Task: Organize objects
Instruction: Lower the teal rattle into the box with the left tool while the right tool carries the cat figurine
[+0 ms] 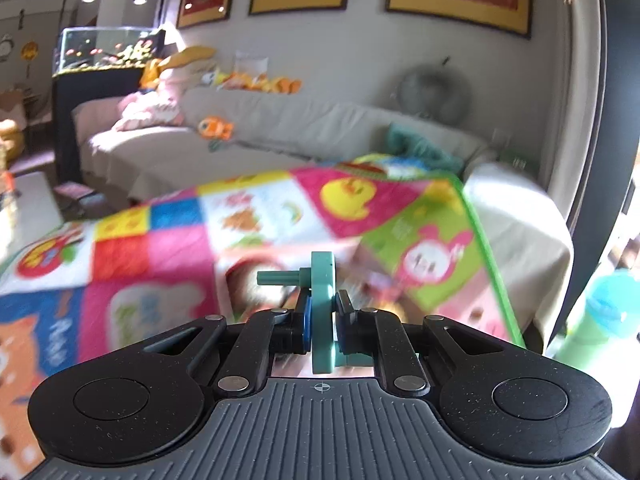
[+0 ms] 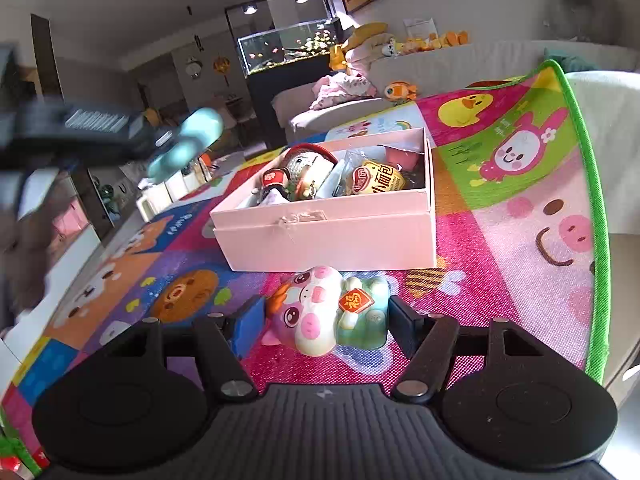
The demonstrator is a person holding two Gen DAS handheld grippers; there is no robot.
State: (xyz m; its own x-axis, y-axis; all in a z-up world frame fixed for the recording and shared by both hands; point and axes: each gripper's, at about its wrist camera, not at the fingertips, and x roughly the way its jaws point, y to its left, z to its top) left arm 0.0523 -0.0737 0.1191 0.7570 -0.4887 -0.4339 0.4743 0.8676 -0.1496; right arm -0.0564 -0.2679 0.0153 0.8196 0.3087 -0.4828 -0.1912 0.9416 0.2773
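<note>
Right between the spread fingers of the right gripper lies the pig toy, long side across, pads not yet squeezing it.

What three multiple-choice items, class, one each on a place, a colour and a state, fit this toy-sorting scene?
1. Where is the pig figurine?
A. in the box
B. on the mat, in front of the pink box
C. on the sofa

2. What colour is the wheel-shaped toy?
A. teal
B. red
C. yellow

3. How are the left tongs?
A. open, empty
B. out of view
C. shut on the toy

B: it lies on the mat.
A: the disc and peg are teal.
C: both pads press it.
</note>
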